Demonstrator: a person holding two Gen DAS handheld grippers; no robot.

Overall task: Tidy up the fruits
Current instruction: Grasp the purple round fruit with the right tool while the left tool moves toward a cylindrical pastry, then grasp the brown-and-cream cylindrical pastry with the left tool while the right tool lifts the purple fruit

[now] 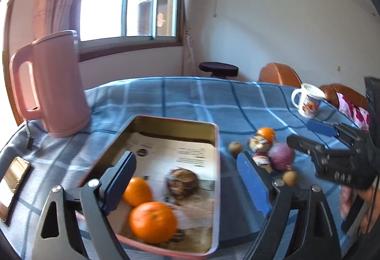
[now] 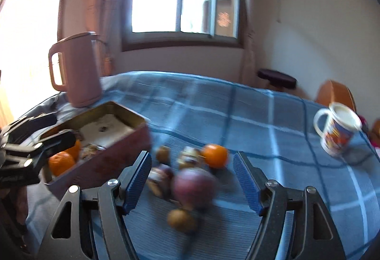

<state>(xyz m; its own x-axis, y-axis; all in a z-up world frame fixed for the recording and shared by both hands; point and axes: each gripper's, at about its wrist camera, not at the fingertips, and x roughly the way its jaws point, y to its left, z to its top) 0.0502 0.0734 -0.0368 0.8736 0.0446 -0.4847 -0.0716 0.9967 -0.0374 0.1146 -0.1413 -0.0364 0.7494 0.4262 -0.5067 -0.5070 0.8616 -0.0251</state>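
Left gripper agape over tin, right gripper agape (empty) above fruit, pink kettle behind, mug aside

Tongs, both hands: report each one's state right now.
Left tongs: open, empty, over the tin.
Right tongs: open, empty, above the loose fruit.

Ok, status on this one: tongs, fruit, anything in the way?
Left tongs open over tin. Right tongs open, empty. Two oranges in; purple fruit out. Path clear.
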